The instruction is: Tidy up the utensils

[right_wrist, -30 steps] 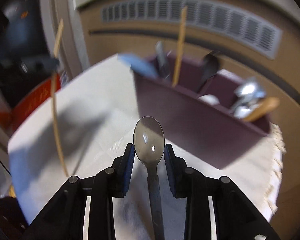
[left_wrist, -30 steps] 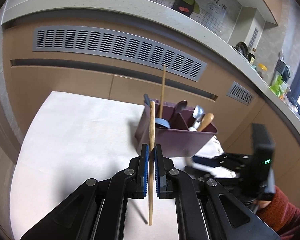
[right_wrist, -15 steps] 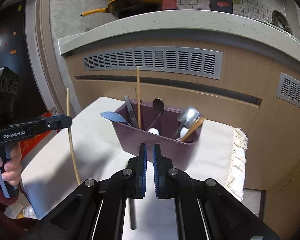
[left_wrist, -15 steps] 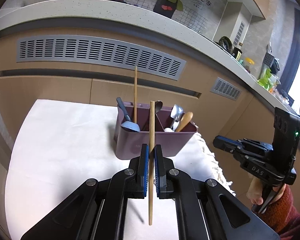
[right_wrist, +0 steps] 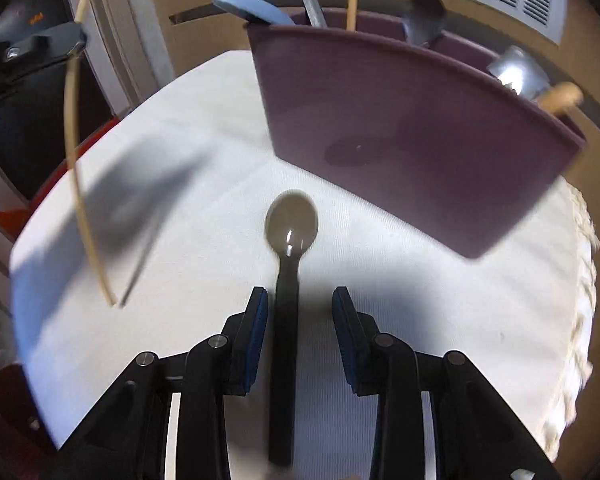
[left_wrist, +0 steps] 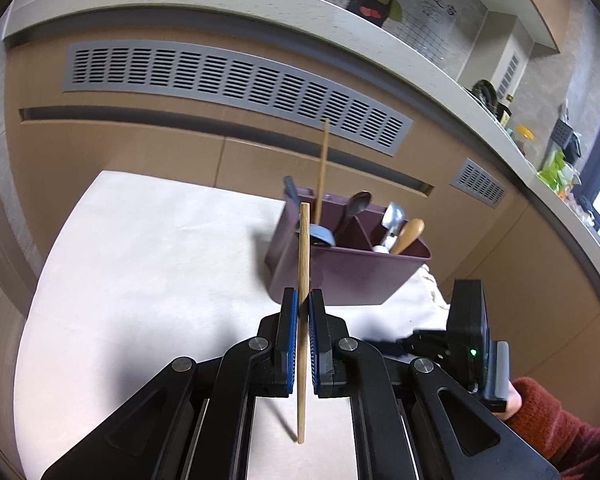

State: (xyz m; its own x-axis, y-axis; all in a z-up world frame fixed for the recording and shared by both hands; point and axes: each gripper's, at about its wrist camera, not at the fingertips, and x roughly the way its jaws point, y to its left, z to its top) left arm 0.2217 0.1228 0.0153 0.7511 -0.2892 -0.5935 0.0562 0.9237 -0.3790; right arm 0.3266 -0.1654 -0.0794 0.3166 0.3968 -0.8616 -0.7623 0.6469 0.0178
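My left gripper (left_wrist: 303, 300) is shut on a wooden chopstick (left_wrist: 303, 248) and holds it upright above the white cloth. From the right wrist the same chopstick (right_wrist: 74, 160) hangs from the left gripper (right_wrist: 74, 38) at the far left. My right gripper (right_wrist: 300, 300) points down at the cloth, its jaws opening. A dark spoon (right_wrist: 291, 224) lies between them, bowl forward, with neither pad pressing on it. The purple caddy (right_wrist: 400, 140) stands just beyond the spoon. It holds a second chopstick (left_wrist: 322, 168), spoons and a wooden handle.
The white cloth (left_wrist: 160, 260) covers a small table with a fringed edge (right_wrist: 580, 280) on the right. Wooden cabinet fronts with grey vents (left_wrist: 228, 84) rise behind the caddy under a countertop. A hand in a red sleeve (left_wrist: 560, 424) holds the right gripper.
Half a second ago the right gripper was raised, shut and empty. Now it is low over the cloth with jaws apart around the dark spoon. The left gripper still clamps the chopstick.
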